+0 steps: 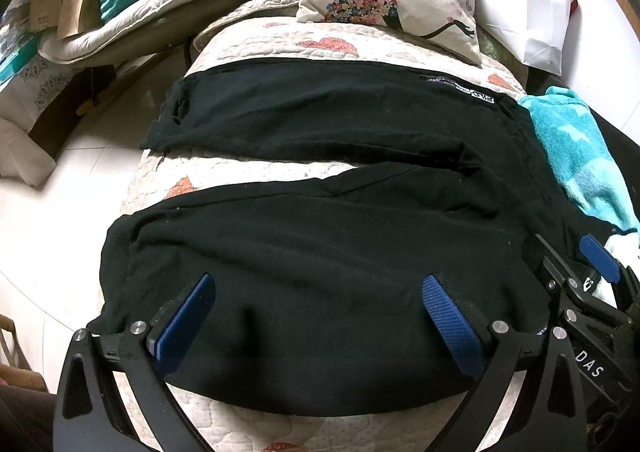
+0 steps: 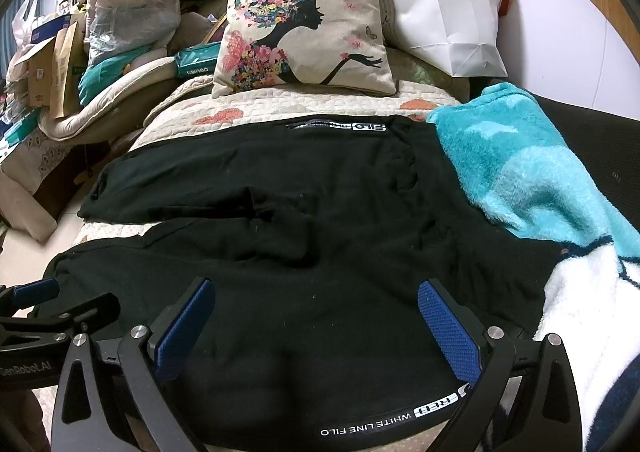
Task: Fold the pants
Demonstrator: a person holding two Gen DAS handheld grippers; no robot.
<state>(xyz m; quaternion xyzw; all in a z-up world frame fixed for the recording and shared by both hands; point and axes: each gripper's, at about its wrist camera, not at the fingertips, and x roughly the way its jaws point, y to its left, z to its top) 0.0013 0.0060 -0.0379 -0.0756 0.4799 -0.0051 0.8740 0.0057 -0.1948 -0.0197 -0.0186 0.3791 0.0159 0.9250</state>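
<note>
We see a quilted bed cover [image 1: 256, 163] with black pants [image 1: 320, 252] spread flat across it, both legs running to the left, a strip of quilt showing between them. A turquoise blanket [image 2: 520, 163] lies against the waist end at right, and a printed cushion [image 2: 304, 27] sits beyond. Our left gripper [image 1: 318, 322] hovers over the near leg, jaws wide, holding nothing. Our right gripper [image 2: 316, 326] is near the waistband, also spread wide and empty.

The left gripper [image 1: 318, 326] and right gripper [image 2: 316, 328] look alike: black curved arms, round silver screws, bumpy blue pads [image 2: 448, 332]. White letters "DAS" sit lower right.
</note>
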